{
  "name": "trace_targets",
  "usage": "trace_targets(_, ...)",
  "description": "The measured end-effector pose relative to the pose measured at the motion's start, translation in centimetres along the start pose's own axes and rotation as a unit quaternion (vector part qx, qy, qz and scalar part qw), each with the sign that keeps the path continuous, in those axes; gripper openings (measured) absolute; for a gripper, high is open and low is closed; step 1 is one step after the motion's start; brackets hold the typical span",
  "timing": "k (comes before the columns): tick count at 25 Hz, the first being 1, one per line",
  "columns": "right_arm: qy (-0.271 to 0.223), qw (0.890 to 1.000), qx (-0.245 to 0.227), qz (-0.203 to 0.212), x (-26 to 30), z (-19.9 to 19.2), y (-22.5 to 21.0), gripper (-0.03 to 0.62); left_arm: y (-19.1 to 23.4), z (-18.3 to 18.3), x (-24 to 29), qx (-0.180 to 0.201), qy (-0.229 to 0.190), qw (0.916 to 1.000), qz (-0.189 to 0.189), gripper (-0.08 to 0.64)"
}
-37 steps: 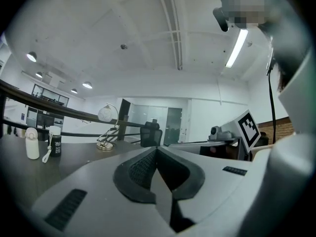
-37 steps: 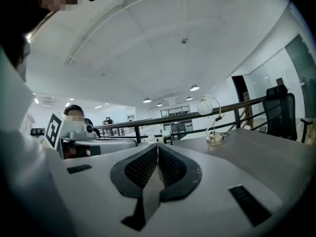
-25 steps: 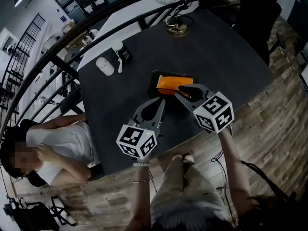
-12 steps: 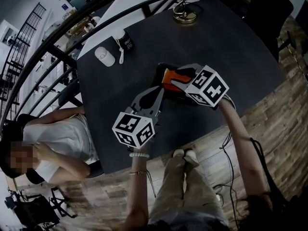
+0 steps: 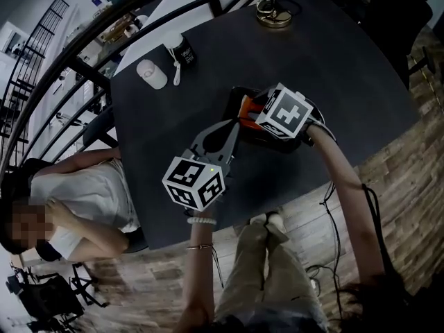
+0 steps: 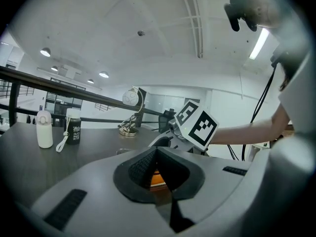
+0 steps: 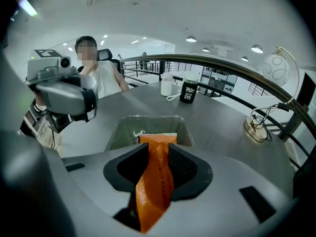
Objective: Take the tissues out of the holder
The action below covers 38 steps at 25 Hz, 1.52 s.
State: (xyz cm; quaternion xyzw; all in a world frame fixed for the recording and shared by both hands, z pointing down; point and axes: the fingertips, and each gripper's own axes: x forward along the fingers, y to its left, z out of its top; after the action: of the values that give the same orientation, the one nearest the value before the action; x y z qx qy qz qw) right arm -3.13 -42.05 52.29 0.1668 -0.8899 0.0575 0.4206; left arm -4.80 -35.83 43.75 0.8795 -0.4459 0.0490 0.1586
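An orange tissue pack [image 7: 155, 177] rises out of a clear-walled holder [image 7: 148, 118] on the dark table. My right gripper [image 7: 157, 154] is shut on it, and the pack is creased between the pads. From the head view, the right gripper [image 5: 248, 109] covers most of the holder [image 5: 236, 97]; only a strip of the orange pack [image 5: 244, 107] shows. My left gripper [image 5: 232, 126] sits at the holder's near left edge with its jaws together and nothing in them. In the left gripper view, the left gripper [image 6: 158, 154] points at the orange pack [image 6: 157, 177].
A white bottle [image 5: 151, 73] and a black cup [image 5: 182, 49] stand at the table's far left. A lamp base [image 5: 272, 14] sits at the far edge. A seated person [image 5: 83, 200] is at the table's left side, by a dark railing.
My right gripper has moved forward and left over the holder, and now it covers most of the orange pack. The left gripper has barely moved.
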Motion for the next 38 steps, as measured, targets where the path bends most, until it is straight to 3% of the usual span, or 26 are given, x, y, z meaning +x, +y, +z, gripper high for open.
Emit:
trace_targets(5,0.016,1.000,-0.012,0.014,0.1,-0.1,0.5,0.121,-0.3,-0.3,0.4,-0.004,0.002,1.0000,0.000,0.008)
trace_targets(9,0.022,0.999,-0.022,0.017,0.4,0.1,0.7,0.036,0.0,-0.5,0.5,-0.006,0.003,1.0000,0.003,0.008)
trace_targets(12,0.018,0.999,-0.035,0.009,0.1,0.1,0.8,0.015,-0.3,-0.2,0.3,-0.005,0.000,1.0000,0.004,0.008)
trace_targets(20,-0.062,0.998,0.013,-0.026,-2.3,0.6,-0.5,0.012,0.1,0.9,-0.9,0.002,-0.012,0.9998,0.014,0.008)
trace_targets(27,-0.191,0.975,0.103,-0.042,-7.4,2.4,-1.1,0.012,-0.7,2.3,-1.9,0.006,-0.026,0.9994,0.020,0.008)
trace_targets(38,-0.300,0.944,0.095,-0.095,-16.2,5.5,0.5,0.012,-3.1,5.3,-4.7,0.032,-0.062,0.9973,0.023,0.008)
